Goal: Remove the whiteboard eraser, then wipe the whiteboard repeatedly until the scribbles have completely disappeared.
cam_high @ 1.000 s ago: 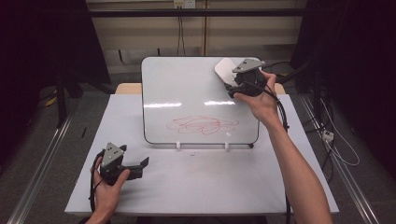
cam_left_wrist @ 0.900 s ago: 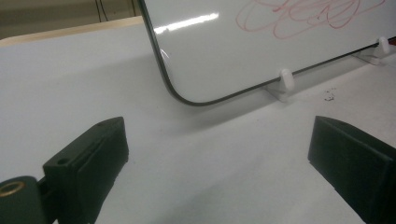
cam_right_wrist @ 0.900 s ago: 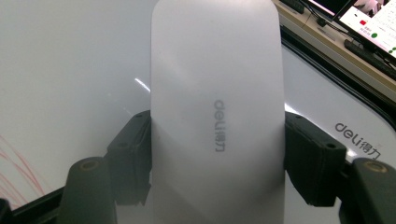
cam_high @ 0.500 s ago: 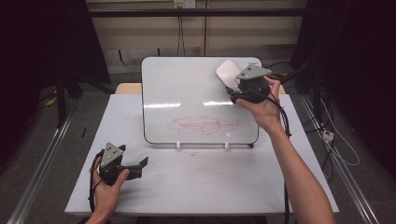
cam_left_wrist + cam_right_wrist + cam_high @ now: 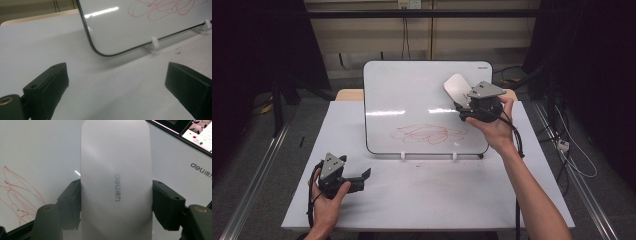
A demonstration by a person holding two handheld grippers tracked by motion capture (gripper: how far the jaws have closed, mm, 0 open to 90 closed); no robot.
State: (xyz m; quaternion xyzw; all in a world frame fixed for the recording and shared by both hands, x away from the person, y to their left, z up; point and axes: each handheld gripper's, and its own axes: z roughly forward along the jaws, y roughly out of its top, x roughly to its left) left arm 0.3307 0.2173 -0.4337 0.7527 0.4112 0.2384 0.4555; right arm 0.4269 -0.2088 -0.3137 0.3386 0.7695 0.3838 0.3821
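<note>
A whiteboard (image 5: 412,95) leans upright on the table, with a red scribble (image 5: 429,134) low on its face. My right gripper (image 5: 460,102) is shut on a white oval eraser (image 5: 456,87), held in front of the board's upper right part, above and to the right of the scribble. In the right gripper view the eraser (image 5: 116,180) sits clamped between the two black jaws, with the scribble (image 5: 15,192) off to the left. My left gripper (image 5: 362,179) rests open on the table at the front left, nothing between its fingers; its view looks at the board's lower corner (image 5: 100,51).
The board stands on two small white feet (image 5: 403,156) (image 5: 154,42). The white table (image 5: 422,195) has bare room in front of the board. Metal rails (image 5: 252,175) run along the floor on both sides, and cables (image 5: 572,155) lie at the right.
My right gripper has carried the eraser to the left and slightly down, from the board's top right corner onto its face. The left gripper has stayed put.
</note>
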